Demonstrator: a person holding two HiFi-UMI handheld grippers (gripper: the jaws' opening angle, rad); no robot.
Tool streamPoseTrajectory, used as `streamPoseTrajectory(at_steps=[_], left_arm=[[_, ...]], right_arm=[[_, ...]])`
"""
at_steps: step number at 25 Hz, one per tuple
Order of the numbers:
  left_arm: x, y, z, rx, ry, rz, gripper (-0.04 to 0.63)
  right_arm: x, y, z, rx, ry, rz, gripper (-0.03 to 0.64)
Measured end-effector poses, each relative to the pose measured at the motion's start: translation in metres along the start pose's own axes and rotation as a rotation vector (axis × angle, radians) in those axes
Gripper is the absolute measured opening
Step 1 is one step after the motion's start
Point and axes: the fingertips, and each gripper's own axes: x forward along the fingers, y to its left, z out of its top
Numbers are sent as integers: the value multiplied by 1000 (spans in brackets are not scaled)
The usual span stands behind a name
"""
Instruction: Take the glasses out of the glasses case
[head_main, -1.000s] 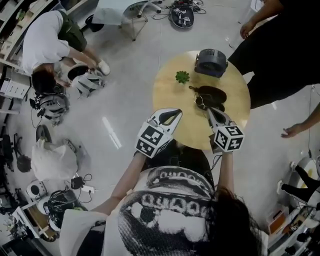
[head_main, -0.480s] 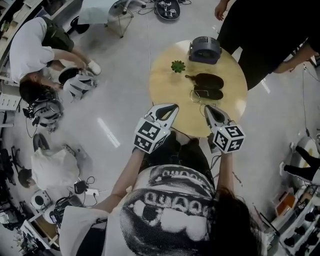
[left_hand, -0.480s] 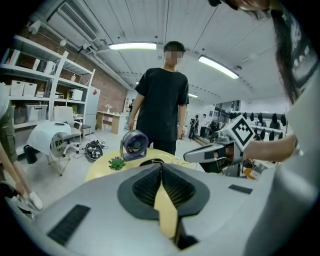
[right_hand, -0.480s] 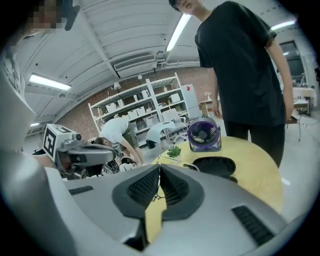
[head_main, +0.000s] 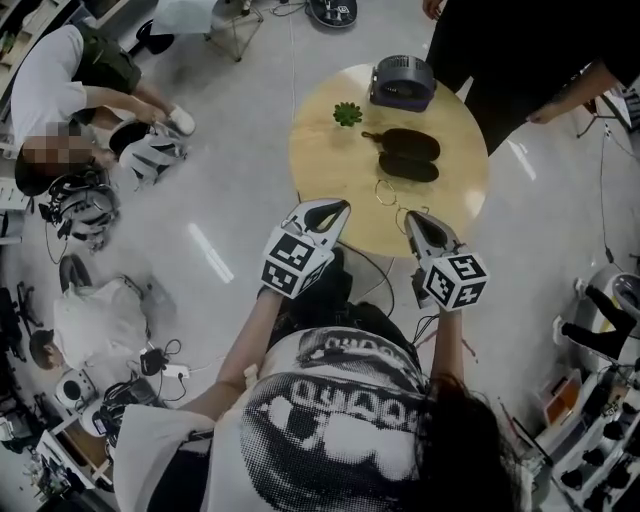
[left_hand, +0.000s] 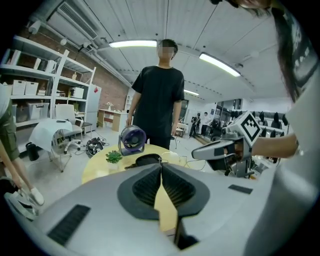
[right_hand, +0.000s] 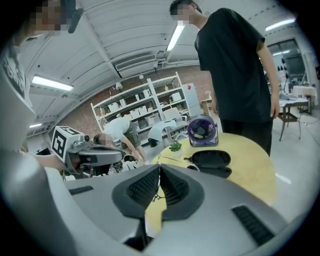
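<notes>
The black glasses case (head_main: 405, 155) lies open on the round yellow table (head_main: 330, 165), also seen in the right gripper view (right_hand: 212, 159). The thin wire glasses (head_main: 386, 192) are outside it, between the case and the table's near edge. My right gripper (head_main: 412, 216) is shut (right_hand: 159, 166) on a thin wire part of the glasses (right_hand: 156, 196), close to the near edge. My left gripper (head_main: 337, 206) hovers over the table's near left edge. Its jaws (left_hand: 161, 166) are shut with nothing between them.
A small purple fan (head_main: 403, 82) and a little green plant (head_main: 347, 113) stand at the table's far side. A person in black (head_main: 520, 60) stands behind the table. Another person (head_main: 70, 70) crouches at left among gear on the floor.
My right gripper has drawn back toward the table's near edge, and the glasses have come away from the case with it. The left gripper has also shifted back a little.
</notes>
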Motion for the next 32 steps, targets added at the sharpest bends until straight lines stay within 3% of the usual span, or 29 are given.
streamPoseTrajectory(at_steps=[17,32], left_arm=[[-29,-121,-25,0,-6,69,15],[-72,-190,-69,-5,-10,103,15]], right_arm=[[-103,21,-60,-25,-8,107,2],[-157,57,-119,-53,-2,164,2]])
